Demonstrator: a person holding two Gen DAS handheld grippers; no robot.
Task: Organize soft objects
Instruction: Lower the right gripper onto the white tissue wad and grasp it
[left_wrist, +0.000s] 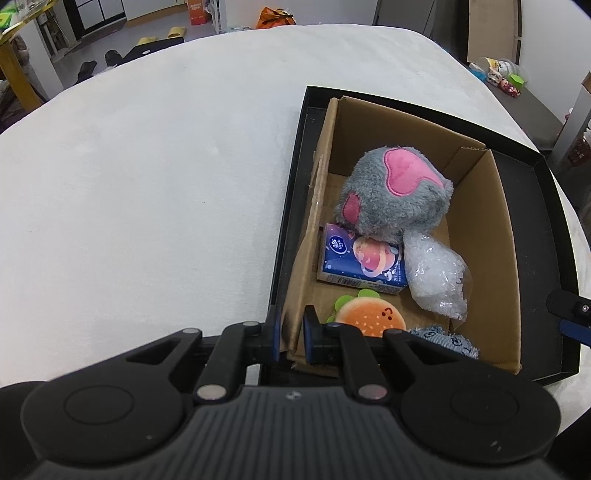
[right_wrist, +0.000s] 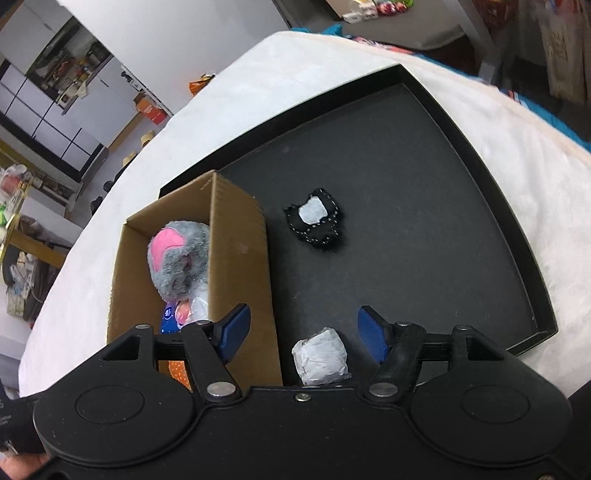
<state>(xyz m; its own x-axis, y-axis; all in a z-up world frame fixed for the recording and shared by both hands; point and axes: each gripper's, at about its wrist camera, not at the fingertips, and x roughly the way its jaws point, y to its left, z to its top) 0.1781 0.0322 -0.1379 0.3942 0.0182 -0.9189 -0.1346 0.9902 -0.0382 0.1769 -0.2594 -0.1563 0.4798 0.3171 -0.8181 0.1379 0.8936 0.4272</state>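
Observation:
A cardboard box (left_wrist: 487, 206) stands in a black tray (left_wrist: 535, 236) on a white table. It holds a grey and pink plush (left_wrist: 395, 188), a blue tissue pack (left_wrist: 360, 260), a clear plastic bag (left_wrist: 437, 275), a burger plush (left_wrist: 373, 315) and a denim piece (left_wrist: 443, 338). My left gripper (left_wrist: 290, 338) is shut on the box's near left wall. My right gripper (right_wrist: 304, 334) is open above a white wrapped bundle (right_wrist: 321, 356) on the tray (right_wrist: 424, 184). A black fuzzy pouch (right_wrist: 317, 219) lies farther on. The box (right_wrist: 236, 258) and plush (right_wrist: 177, 254) sit to its left.
The white table (left_wrist: 147, 184) spreads to the left of the tray. The right gripper's tip (left_wrist: 570, 314) shows at the left wrist view's right edge. Furniture and clutter stand beyond the table.

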